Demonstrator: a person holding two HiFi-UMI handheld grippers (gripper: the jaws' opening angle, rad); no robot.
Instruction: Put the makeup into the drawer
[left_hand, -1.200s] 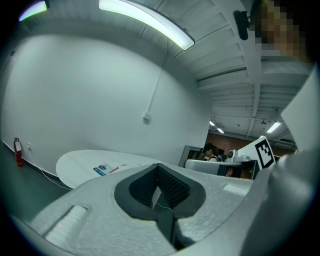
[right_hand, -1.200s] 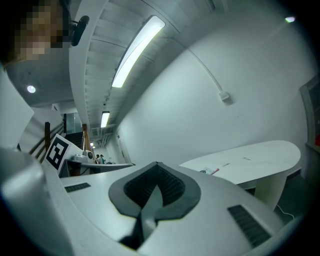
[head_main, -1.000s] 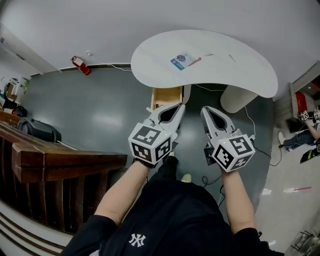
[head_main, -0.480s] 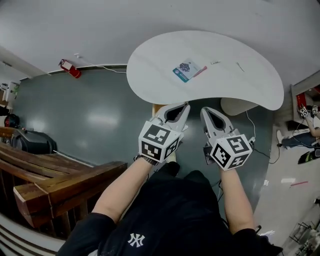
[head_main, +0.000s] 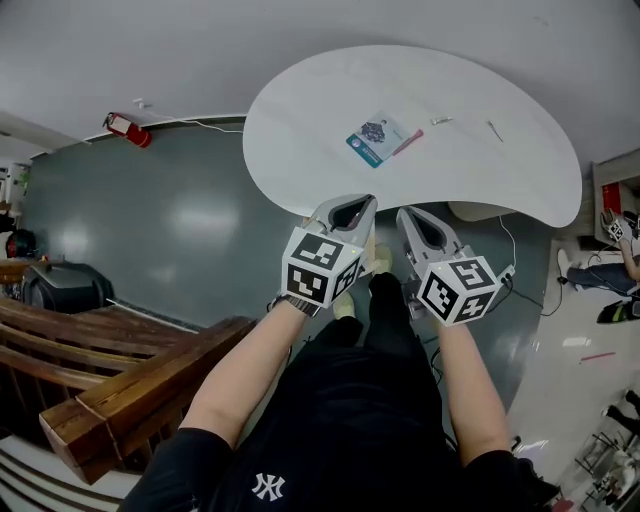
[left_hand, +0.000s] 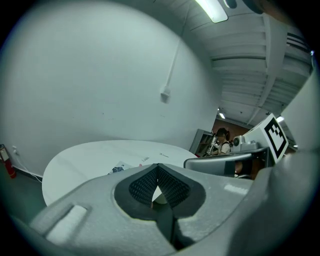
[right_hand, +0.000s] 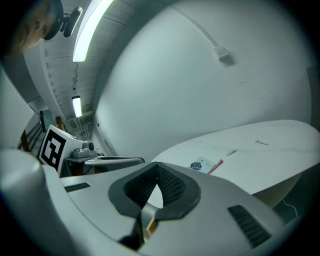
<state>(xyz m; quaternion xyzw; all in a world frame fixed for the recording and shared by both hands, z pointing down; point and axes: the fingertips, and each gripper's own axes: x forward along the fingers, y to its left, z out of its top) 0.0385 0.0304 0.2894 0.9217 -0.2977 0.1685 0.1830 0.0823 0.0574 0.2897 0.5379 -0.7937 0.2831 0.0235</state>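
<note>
teal-edged makeup packet (head_main: 376, 138) flat beside pink stick (head_main: 408, 144)

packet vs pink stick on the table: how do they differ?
The packet is wide, flat and roughly square; the pink stick is thin and long. The packet is white with a blue edge and a dark print; the pink stick is one plain colour. Shared: both lie flat on the white table, side by side.
</note>
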